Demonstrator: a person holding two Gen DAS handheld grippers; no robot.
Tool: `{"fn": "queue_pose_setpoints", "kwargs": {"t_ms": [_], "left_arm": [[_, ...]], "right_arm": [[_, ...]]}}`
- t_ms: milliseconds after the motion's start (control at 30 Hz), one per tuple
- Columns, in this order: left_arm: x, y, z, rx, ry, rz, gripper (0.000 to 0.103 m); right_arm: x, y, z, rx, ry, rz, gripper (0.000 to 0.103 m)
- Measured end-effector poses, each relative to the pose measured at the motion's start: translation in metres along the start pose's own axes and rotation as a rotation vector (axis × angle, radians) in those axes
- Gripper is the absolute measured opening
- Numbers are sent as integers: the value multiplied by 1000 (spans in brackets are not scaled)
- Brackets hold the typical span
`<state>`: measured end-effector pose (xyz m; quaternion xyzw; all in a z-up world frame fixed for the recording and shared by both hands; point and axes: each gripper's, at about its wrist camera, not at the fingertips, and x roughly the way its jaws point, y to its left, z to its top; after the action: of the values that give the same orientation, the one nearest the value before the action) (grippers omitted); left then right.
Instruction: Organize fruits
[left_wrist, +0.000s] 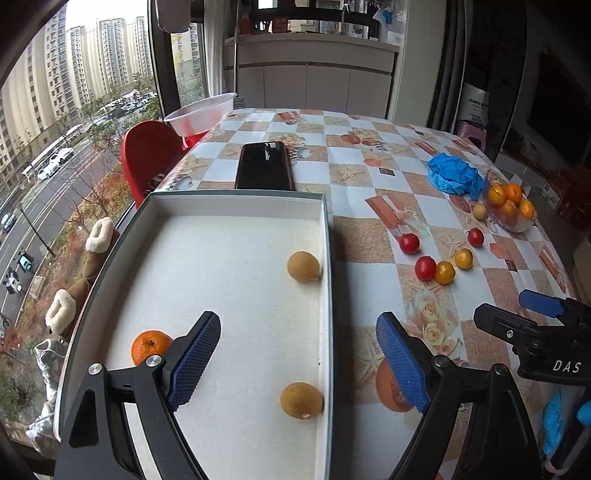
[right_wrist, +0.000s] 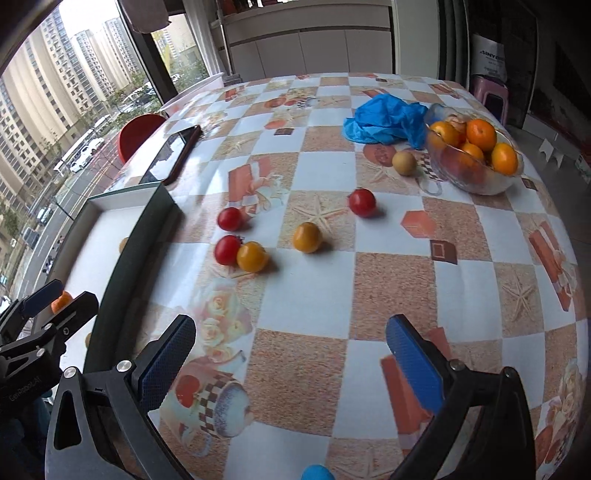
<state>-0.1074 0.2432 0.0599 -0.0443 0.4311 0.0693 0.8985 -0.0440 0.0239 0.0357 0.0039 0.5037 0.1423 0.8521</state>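
- Left gripper (left_wrist: 298, 356): fingers spread wide, nothing between them; it hovers over the white tray (left_wrist: 236, 204).
- Right gripper (right_wrist: 290, 354): fingers likewise wide apart and empty, above bare tablecloth (right_wrist: 391, 280) short of the loose fruit.
- Tray contents, left wrist view: one orange mandarin (left_wrist: 149, 346) at about 9 o'clock, partly behind the left finger; two tan round fruits, one (left_wrist: 303, 266) at 1 o'clock and one (left_wrist: 301, 400) at 5 o'clock, both touching the right wall.
- Loose on the cloth, right wrist view: three red tomatoes (right_wrist: 229, 218), (right_wrist: 227, 250), (right_wrist: 362, 201) and two yellow ones (right_wrist: 252, 256), (right_wrist: 307, 237), lying at roughly 11 to 12 o'clock from the right gripper. One red and one yellow touch.
- Further off, at 1 o'clock: a tan fruit (right_wrist: 404, 162) just beside a glass bowl (right_wrist: 476, 181) holding mandarins.
- Handling judgement: the tomatoes look light, smooth and thin-skinned; they will likely roll and may bruise or split under a hard squeeze. Take each across its widest middle, closing gently.
- The touching pair carries a risk: closing on one may nudge the other away.
- Sorting appears partly done; most fruit lies outside the tray.
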Motion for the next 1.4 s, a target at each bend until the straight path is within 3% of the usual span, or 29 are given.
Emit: {"fn": "queue_pose_setpoints", "kwargs": {"t_ms": [267, 400, 533, 767, 867, 967, 1100, 1400], "left_arm": [[12, -56, 4, 96, 39, -51, 87], [27, -74, 4, 107, 76, -58, 87], [40, -82, -4, 96, 113, -63, 87], [53, -90, -14, 116, 113, -44, 89], [53, -93, -17, 124, 83, -28, 99], [55, -93, -18, 121, 62, -26, 102], [54, -94, -19, 126, 43, -26, 102], [55, -94, -18, 126, 43, -26, 102]], "right_arm": [[8, -62, -12, 72, 29, -145, 103], [6, -62, -19, 9, -6, -187, 103], [4, -63, -24, 3, -44, -186, 103], [8, -71, -4, 70, -12, -137, 103], [12, -77, 18, 142, -30, -78, 101], [19, -76, 42, 185, -57, -71, 96], [41, -70, 75, 227, -60, -61, 77], [73, -53, 118, 247, -58, -80, 60]]}}
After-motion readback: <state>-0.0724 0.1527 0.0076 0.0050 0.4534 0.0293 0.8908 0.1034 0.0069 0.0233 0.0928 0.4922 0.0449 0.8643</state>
